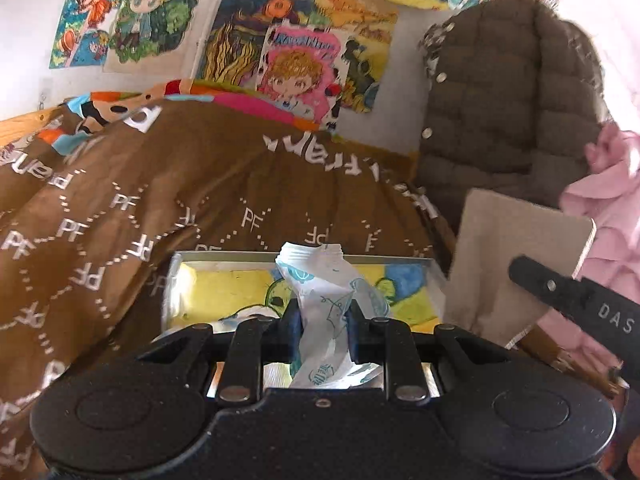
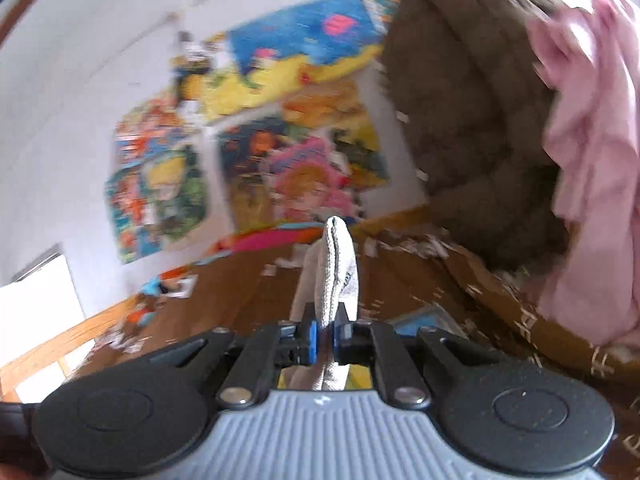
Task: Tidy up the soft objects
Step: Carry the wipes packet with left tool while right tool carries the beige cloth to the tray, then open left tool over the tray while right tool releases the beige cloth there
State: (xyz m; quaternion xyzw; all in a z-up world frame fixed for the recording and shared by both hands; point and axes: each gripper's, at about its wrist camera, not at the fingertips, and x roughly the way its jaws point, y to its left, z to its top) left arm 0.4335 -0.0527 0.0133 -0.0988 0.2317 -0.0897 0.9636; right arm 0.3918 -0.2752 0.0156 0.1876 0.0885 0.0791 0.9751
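Observation:
My left gripper (image 1: 323, 330) is shut on a soft white packet with blue print (image 1: 320, 292), which sticks up crumpled between the fingers, above a shallow tray with a yellow and blue picture (image 1: 224, 292). In the blurred right wrist view, my right gripper (image 2: 325, 336) is shut on a white and grey sock (image 2: 338, 268) that stands upright past the blue pads. Both are held over a bed with a brown "PF" patterned cover (image 1: 120, 200). The tip of the other gripper (image 1: 576, 296) shows at the right edge of the left wrist view.
A brown quilted jacket (image 1: 508, 92) and a pink garment (image 1: 612, 208) hang at the right. A beige board (image 1: 516, 248) leans beside the tray. Colourful cartoon posters (image 1: 280, 40) cover the white wall behind the bed. A wooden bed frame (image 2: 60, 348) runs along the left.

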